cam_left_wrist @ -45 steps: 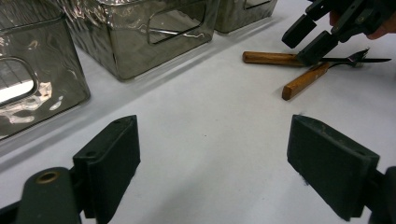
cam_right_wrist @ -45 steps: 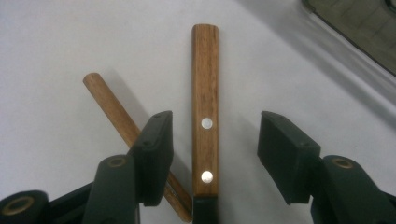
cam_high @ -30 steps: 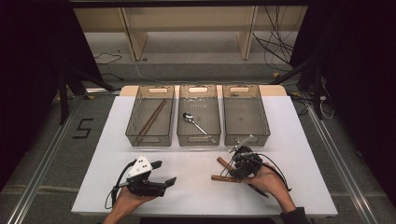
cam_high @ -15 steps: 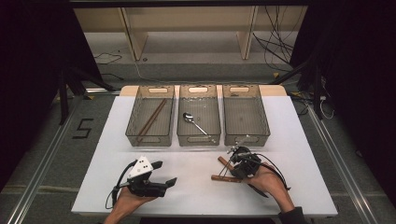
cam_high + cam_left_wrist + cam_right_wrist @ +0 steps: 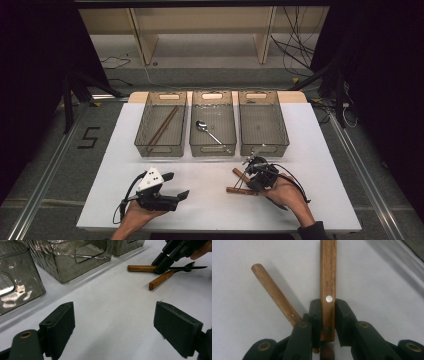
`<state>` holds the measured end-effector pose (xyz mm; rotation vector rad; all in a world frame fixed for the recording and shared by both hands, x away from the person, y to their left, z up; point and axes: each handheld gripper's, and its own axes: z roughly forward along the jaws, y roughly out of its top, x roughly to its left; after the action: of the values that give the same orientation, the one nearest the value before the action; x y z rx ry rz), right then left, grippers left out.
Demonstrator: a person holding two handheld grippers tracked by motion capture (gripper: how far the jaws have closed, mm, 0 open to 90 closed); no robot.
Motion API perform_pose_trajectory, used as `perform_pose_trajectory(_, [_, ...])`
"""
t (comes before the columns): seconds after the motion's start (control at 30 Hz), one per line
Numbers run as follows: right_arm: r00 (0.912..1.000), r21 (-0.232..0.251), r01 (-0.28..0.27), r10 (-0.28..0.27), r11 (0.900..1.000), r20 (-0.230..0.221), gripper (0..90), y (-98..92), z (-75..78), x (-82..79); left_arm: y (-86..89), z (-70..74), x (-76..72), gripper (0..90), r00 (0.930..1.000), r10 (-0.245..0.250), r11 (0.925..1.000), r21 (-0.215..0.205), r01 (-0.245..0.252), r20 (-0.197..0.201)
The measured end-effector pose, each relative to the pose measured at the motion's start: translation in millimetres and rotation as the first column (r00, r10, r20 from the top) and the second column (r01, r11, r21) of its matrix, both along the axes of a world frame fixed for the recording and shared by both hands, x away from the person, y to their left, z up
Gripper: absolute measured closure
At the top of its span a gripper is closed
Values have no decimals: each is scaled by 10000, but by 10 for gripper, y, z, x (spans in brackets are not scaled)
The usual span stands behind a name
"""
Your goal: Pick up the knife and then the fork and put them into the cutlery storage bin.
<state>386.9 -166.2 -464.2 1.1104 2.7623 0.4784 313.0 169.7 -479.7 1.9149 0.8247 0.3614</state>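
Note:
A knife with a flat, riveted wooden handle (image 5: 328, 277) lies on the white table (image 5: 210, 200). My right gripper (image 5: 327, 312) is shut on that handle (image 5: 239, 173); its jaws have just been closing on it. A fork with a round wooden handle (image 5: 274, 295) lies crossed beside it and runs under the left jaw. In the left gripper view the knife handle (image 5: 140, 268) and the fork handle (image 5: 161, 280) lie at the far right under the right gripper (image 5: 162, 263). My left gripper (image 5: 176, 185) rests on the table at the front left, open, with nothing between its pads (image 5: 61, 322).
Three clear bins stand in a row at the back of the table. The left bin (image 5: 142, 142) holds brown chopsticks (image 5: 162, 127), the middle bin (image 5: 195, 145) a metal spoon (image 5: 207, 131), and the right bin (image 5: 282, 135) nothing. Bare table separates the two grippers.
The right gripper's jaws have drawn in onto the knife handle. Both hands have kept their place.

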Motion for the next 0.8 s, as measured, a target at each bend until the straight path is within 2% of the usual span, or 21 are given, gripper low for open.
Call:
perform_pose_trajectory(0.13, [9998, 122, -176, 175, 9998, 42, 771, -3, 19, -8, 1, 0, 0, 170, 10000, 6, 10000, -2, -6, 2])
perform_pose_trajectory(0.47, [9992, 441, -177, 160, 9989, 378, 772, -54, 110, -15, 2, 0, 0, 170, 10000, 20, 10000, -8, -20, 2])
perform_pose_trajectory(0.8, [9986, 830, -234, 194, 9963, 487, 772, -102, 175, -17, 2, 0, 0, 170, 10000, 26, 10000, 2, -26, 4])
